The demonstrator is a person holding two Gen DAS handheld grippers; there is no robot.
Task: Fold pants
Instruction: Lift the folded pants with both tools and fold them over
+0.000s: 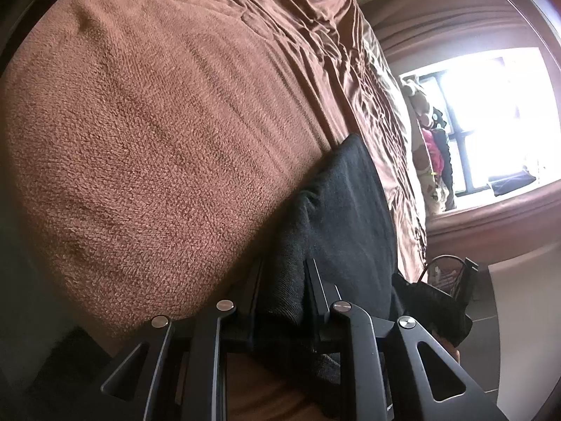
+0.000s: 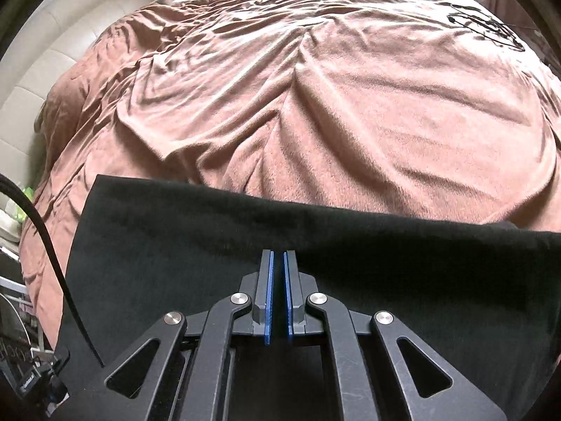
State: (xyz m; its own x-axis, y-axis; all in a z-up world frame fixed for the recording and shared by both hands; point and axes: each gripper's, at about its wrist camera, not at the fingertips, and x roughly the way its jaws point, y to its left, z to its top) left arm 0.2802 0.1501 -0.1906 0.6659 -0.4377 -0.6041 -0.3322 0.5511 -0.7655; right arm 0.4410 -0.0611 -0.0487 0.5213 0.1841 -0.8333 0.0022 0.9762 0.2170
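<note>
The black pants (image 1: 350, 203) lie along the edge of a bed. In the left wrist view their near end is bunched up between the two black fingers of my left gripper (image 1: 284, 266), which is shut on that cloth. The right wrist view shows the pants (image 2: 175, 245) as a flat, wide black band across the lower half. My right gripper (image 2: 278, 254) hovers over this band near its far edge. Its blue pads (image 2: 269, 280) stand almost together, shut, with no cloth visible between them.
A brown fleece blanket (image 2: 350, 122) covers the bed, creased toward the far side. A padded cream headboard (image 2: 42, 80) is at the left, and a black cable (image 2: 45, 238) hangs there. A looped black cord (image 2: 487, 28) lies far right. A bright window (image 1: 491, 115) stands beyond the bed.
</note>
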